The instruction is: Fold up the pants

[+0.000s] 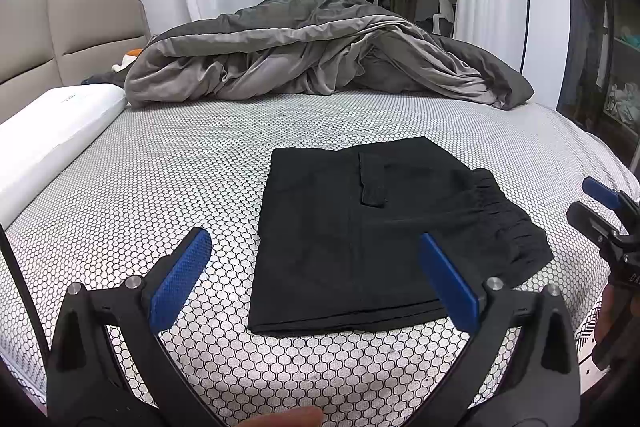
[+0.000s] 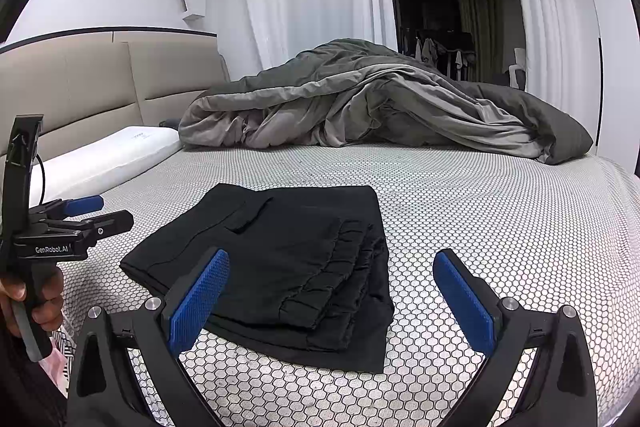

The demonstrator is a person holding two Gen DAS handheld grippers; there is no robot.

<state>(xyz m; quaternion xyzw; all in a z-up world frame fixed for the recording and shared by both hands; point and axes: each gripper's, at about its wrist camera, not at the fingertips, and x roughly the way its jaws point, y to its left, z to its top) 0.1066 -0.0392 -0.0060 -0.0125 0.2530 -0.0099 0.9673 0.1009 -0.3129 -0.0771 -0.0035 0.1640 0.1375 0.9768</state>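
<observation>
Two hand-held grippers hover low over the bed point(image 1: 160, 155), neither touching cloth. Left hand-held gripper point(image 1: 316, 275): jaws spread wide, nothing held; the pants point(image 1: 360, 227) lie just ahead of it and slightly right, between its finger lines. Pants: black, already folded into a compact rectangle, long axis running near to far, elastic waistband point(image 2: 344, 267) at the right near corner, folded layers stacked there. Right hand-held gripper point(image 2: 332, 287): also wide open and empty; the bundle sits ahead and to its left, its left finger over the near edge. Left one looks nearer to the bundle's middle. Judgement: folding looks nearly done. No containers in view. Far side: pillow point(image 1: 52, 131) left, rumpled grey duvet point(image 1: 320, 59).
</observation>
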